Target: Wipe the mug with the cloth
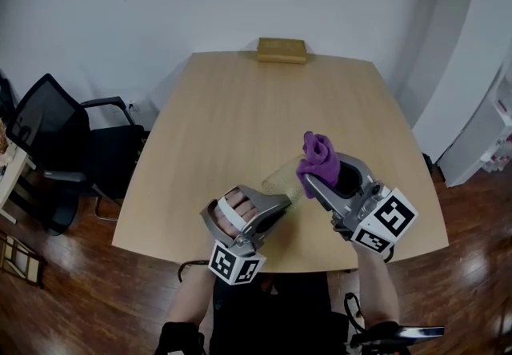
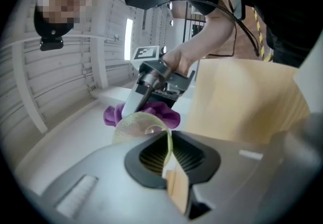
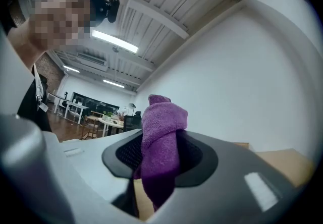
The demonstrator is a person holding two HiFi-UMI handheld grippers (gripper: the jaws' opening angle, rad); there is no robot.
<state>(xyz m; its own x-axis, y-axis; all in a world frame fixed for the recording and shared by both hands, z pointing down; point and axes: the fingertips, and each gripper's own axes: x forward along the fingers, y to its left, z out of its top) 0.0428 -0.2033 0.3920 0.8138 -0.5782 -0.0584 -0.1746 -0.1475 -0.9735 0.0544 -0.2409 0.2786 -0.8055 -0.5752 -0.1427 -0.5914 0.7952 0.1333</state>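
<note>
A clear, yellow-green tinted mug is held above the table's near edge, lying on its side. My left gripper is shut on it. In the left gripper view the mug's thin rim is pinched between the jaws and its open mouth faces away. My right gripper is shut on a bunched purple cloth. The cloth sits right against the mug's far side. In the right gripper view the cloth sticks up from between the jaws.
The light wooden table carries a tan box at its far edge. A black office chair stands to the left on the dark wood floor. White furniture stands at the right.
</note>
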